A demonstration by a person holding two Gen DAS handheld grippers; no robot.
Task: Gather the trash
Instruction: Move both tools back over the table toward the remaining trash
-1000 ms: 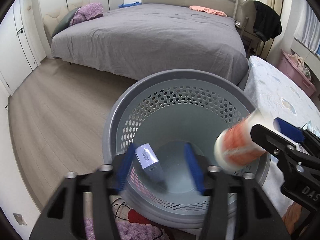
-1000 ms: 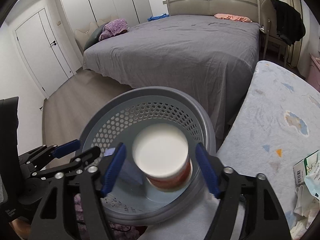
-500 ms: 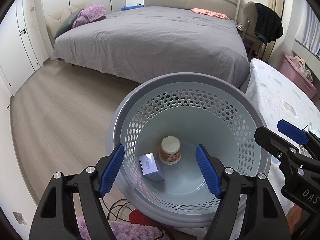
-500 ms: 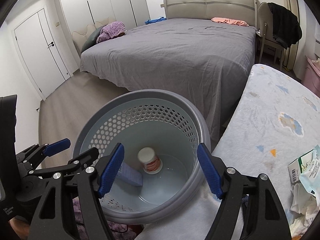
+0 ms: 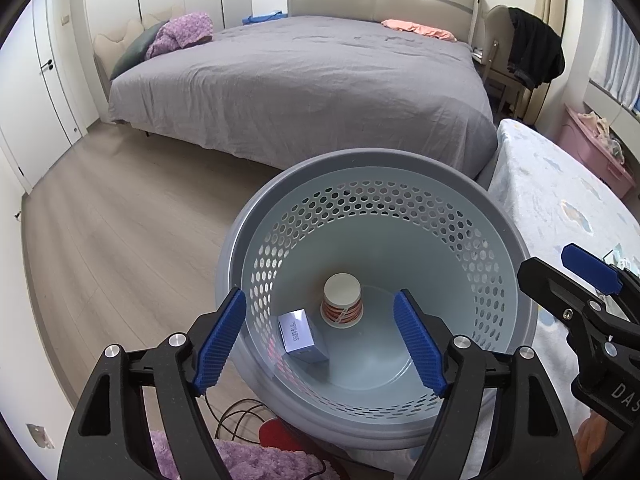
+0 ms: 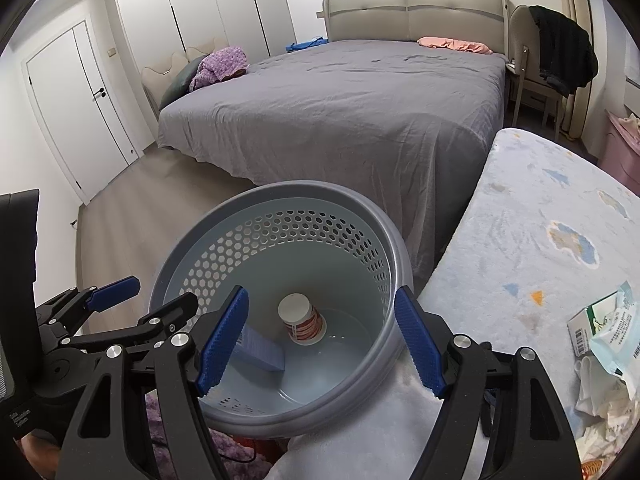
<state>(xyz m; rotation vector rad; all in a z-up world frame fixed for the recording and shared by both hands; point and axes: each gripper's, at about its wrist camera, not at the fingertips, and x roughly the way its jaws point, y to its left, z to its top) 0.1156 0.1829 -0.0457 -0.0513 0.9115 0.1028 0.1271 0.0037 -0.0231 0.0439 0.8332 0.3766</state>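
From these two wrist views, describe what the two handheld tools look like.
Both are alike. The left tool has black, angular plastic arms with open cut-outs, silver round bolt heads at the joints, and two long blue ribbed pads. The right tool matches it; seen from the left camera its black body carries white lettering, partly cut off. No cables or sleeves are visible on them.

The basket (image 5: 372, 184) is grey-blue, its wall pierced with a honeycomb of small holes; in it stands a cup (image 5: 342, 300) with a white top and orange-red striped sides, beside a pale lilac box (image 5: 300, 336) whose white label carries dark print too small to read. Both the left gripper (image 5: 320, 338) and the right gripper (image 6: 322, 336) are black with ridged blue pads. The desk (image 6: 532, 232) wears a pale blue cover with blue, grey and orange shapes, the bed (image 5: 304, 80) is plain grey, and the floor (image 5: 120, 232) looks like light wood grain.
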